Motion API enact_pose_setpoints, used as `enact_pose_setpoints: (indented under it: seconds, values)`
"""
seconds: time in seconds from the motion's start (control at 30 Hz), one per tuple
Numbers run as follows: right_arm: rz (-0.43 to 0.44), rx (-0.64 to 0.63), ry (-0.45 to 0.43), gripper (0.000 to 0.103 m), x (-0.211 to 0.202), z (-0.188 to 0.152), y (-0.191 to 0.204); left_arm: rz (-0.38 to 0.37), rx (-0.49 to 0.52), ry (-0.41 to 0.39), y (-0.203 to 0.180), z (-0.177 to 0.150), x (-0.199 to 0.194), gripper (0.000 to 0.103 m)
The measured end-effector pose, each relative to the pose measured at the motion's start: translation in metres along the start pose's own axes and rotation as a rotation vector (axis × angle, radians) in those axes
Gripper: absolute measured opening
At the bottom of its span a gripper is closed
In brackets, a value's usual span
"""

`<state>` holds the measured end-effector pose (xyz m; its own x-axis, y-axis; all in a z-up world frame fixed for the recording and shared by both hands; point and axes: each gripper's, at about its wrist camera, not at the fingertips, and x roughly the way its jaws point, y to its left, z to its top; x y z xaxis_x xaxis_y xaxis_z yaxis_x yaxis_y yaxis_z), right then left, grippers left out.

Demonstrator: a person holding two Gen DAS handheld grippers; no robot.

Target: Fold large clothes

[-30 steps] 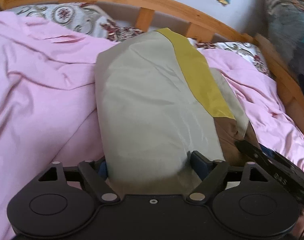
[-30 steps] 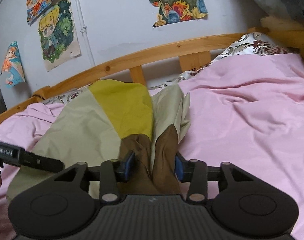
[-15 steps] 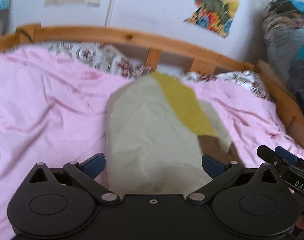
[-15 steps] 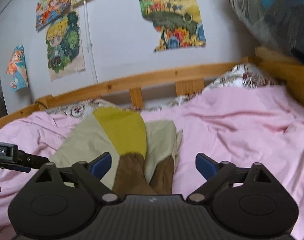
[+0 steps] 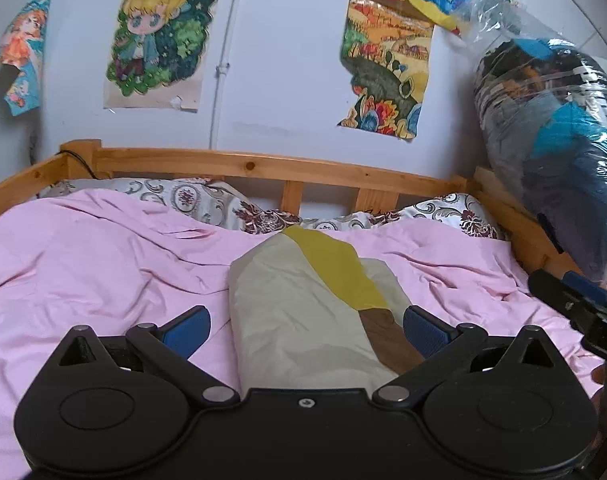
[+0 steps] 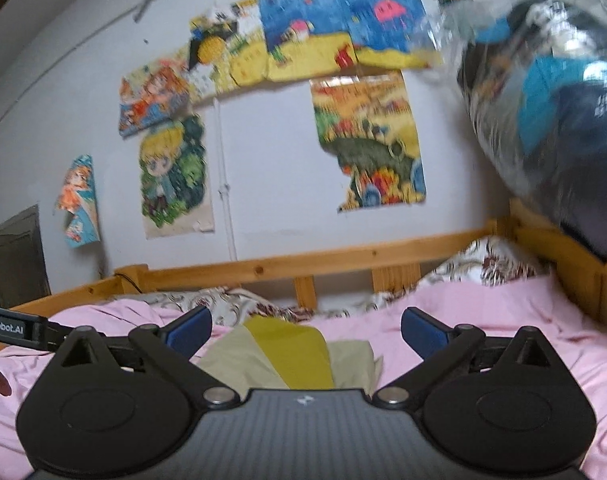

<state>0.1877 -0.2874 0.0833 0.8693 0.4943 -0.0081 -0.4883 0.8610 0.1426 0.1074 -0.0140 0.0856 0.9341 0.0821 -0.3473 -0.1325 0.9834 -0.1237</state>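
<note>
The folded garment (image 5: pixel 303 312) is smooth, matt cloth, slightly sheeny. Under it lies a soft, creased pink cotton sheet (image 5: pixel 95 256). The far bed rail (image 5: pixel 263 168) is knotty varnished wood. Paper posters (image 5: pixel 159 40) curl on the matt painted wall (image 5: pixel 279 80). On the right, a glossy, crinkled clear plastic bag (image 5: pixel 551 128) holds cloth. Both grippers' bodies look like matt black plastic.

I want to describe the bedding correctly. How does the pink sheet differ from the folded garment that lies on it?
The pink sheet is one plain colour; the folded garment has beige, mustard-yellow and brown panels. The pink sheet is spread wide across the bed and heavily wrinkled; the folded garment is a narrow, compact, fairly smooth bundle. The pink sheet lies underneath; the folded garment rests on top of it. Both are soft fabric, and neither is held by a gripper.
</note>
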Motion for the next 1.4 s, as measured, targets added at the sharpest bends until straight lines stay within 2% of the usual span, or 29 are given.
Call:
enact_pose_setpoints:
  seconds: [0.2,0.4,0.73,0.93,1.4]
  values:
    - [0.035,-0.038,-0.004,0.103,-0.046,-0.002,0.014,0.033,0.002,-0.019,0.004,-0.026,-0.041,0.102]
    - [0.036,-0.058,0.07,0.103,-0.08,-0.025,0.021,0.069,-0.038,-0.008,0.012,-0.061,-0.06,0.102]
    - [-0.04,-0.051,0.193,0.103,-0.1,-0.074,0.027,0.106,-0.031,0.123,0.017,-0.119,-0.046,0.102]
    - [-0.039,-0.065,0.235,0.103,-0.09,-0.09,0.031,0.116,-0.014,0.127,0.016,-0.126,-0.041,0.102]
    - [-0.045,-0.059,0.22,0.103,-0.091,-0.09,0.031,0.114,-0.001,0.118,0.014,-0.125,-0.044,0.102]
